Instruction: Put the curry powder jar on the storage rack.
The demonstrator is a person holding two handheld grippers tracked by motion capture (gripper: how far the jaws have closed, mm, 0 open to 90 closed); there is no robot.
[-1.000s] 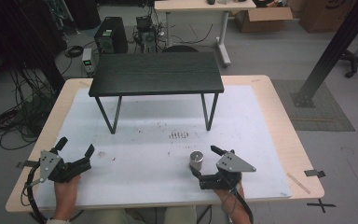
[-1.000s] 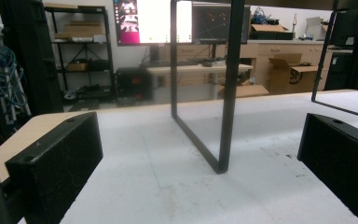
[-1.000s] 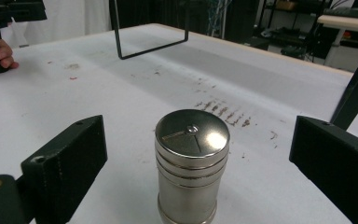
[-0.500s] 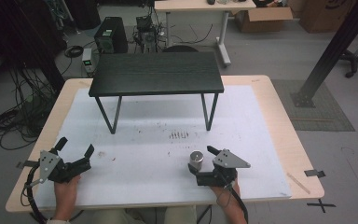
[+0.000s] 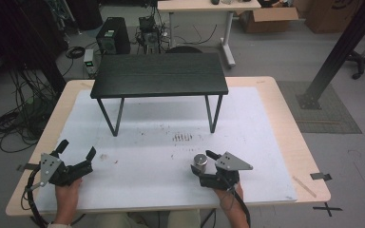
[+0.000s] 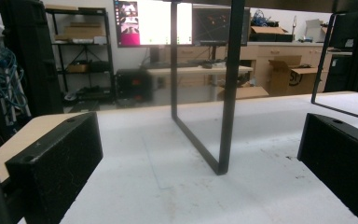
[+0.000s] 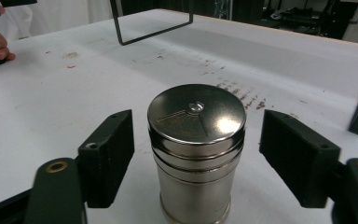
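two grippers (image 5: pixel 203 160) (image 5: pixel 77 150), one steel shaker (image 7: pixel 196 154).

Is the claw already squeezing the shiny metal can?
No, the right claw has a gap on both sides of the metal can, so its black jaws do not touch it yet.

- Shaker (image 7: pixel 196 154): polished metal, glossy, ribbed below its lid.
- Right gripper (image 7: pixel 196 158) jaws: matt, grainy black plastic.
- Mat (image 5: pixel 171 190): white, matt, scuffed at twelve o'clock from the shaker.
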